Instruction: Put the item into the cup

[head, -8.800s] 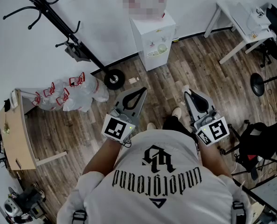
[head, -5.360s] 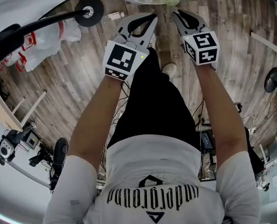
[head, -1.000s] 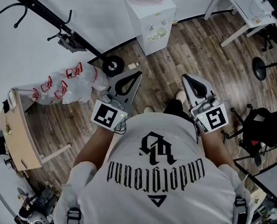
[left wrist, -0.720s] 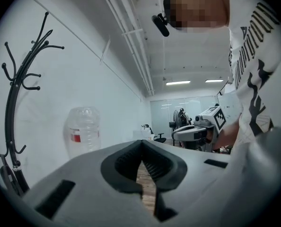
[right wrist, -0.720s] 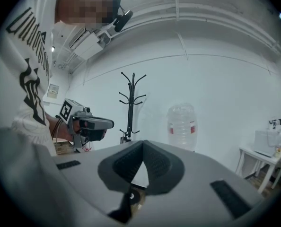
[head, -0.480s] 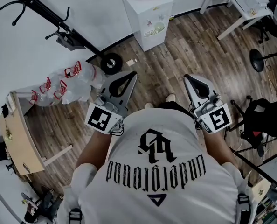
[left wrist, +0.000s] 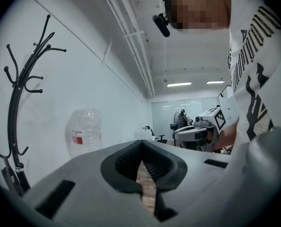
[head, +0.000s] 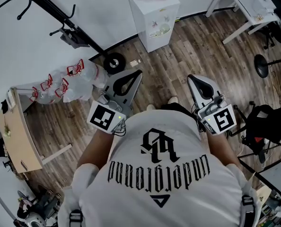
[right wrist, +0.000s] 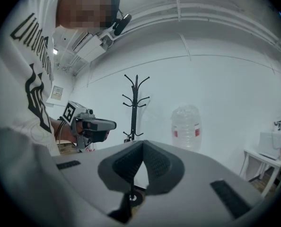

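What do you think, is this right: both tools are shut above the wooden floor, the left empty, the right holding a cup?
Not quite. The right tool holds nothing: the right gripper view shows its jaws closed with no cup between them. The rest stands: both tools are shut above the wooden floor, and the left tool is empty.

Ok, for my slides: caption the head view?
Person holds left gripper and right gripper, both shut and empty, over wood floor near a water dispenser.

left gripper [head: 137,74]: fingers together, empty | right gripper [head: 192,78]: fingers together, empty
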A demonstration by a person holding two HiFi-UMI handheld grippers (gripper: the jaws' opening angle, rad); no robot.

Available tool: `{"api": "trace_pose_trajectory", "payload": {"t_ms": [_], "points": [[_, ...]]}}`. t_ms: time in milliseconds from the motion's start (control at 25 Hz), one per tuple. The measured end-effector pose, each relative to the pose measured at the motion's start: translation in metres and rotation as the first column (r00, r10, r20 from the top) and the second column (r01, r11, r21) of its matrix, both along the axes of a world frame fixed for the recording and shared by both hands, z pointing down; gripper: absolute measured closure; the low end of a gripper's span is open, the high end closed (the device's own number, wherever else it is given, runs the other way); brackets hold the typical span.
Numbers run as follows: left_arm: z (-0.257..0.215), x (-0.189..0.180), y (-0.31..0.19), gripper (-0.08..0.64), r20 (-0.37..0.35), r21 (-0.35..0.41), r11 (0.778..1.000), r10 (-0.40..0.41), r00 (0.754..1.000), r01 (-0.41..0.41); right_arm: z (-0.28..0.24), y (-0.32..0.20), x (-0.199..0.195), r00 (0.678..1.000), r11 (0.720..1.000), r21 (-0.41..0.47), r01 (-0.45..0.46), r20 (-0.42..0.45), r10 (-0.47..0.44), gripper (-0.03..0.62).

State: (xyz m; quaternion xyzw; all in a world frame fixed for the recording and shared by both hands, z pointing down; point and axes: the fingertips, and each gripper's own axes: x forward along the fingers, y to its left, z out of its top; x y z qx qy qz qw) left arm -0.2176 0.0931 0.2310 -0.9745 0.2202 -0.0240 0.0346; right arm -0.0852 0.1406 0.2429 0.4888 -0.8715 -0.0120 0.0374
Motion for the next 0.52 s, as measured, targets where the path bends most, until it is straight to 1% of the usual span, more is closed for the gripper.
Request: {"api": "trace_pose_trajectory", "payload": {"t_ms": [80, 200, 320, 520], "points": [[-0.0005, 0.0017, 0.0017, 0.552, -0.004, -0.029, 1.0, -0.005, 1.0, 0.005, -0.0015, -0.0003, -0.0001, 1.0, 1.0, 0.004, 0.002, -0.002, -0.002, 0.588], [-0.0033, -0.0003, 0.0012, 0.552, -0.015, 0.001, 1.0, -0.004, 1.0, 0.004, -0.0028, -0.0004, -0.0024, 1.0, 1.0, 0.007, 0.009, 0.0, -0.009, 0.588], [-0.0039, -0.0006, 0.0026, 0.552, -0.01, -0.01, 1.0, -0.011, 1.0, 0.011, -0.0028, 0.0014, -0.0033, 1.0, 1.0, 0.008, 0.015, -0.001, -0.015, 0.588], [-0.0029, 0.0009, 0.0039, 0.552, -0.012, -0.006, 1.0, -0.001, 1.0, 0.001, -0.0034, 0.0015, -0.0046, 1.0, 1.0, 0.007, 0.013, 0.002, -0.013, 0.588]]}}
